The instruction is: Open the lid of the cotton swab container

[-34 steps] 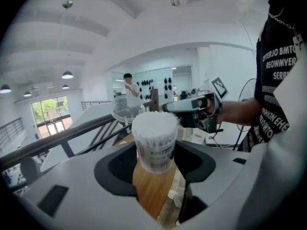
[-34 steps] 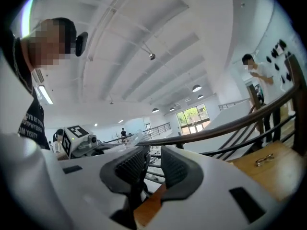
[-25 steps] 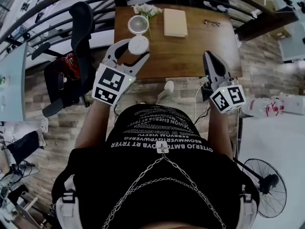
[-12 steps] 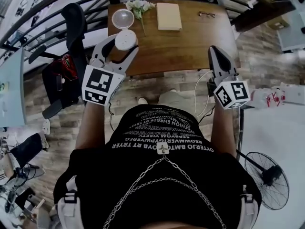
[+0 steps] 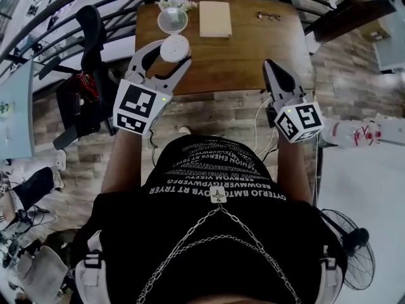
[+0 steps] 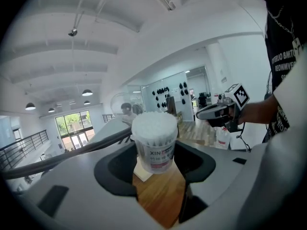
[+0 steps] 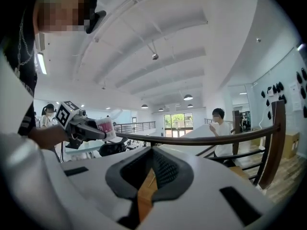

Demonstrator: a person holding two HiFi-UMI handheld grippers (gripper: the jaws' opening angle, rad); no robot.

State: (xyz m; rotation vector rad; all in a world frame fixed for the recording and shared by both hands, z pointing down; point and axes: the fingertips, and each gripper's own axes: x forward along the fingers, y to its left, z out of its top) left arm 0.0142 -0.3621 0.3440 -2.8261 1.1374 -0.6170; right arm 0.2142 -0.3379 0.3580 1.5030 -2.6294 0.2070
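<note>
Left claw [image 5: 169, 54] is clamped around the swab container [image 5: 174, 47], holding it near the surface's [image 5: 253, 49] front left corner, probably to steady it. Cotton tips show bare on top. The clear lid [image 5: 172, 19] lies apart, further back beside some flowers [image 5: 176, 4], so the opening looks done. Right claw [image 5: 272, 71], jaws pressed together, waits at the front right edge, seemingly idle. A pale pad [image 5: 215, 19] and glasses [image 5: 269, 16] sit on the brown wood. Plank floor [image 5: 209, 109] lies below, with an office chair [image 5: 88, 27] to the left.
</note>
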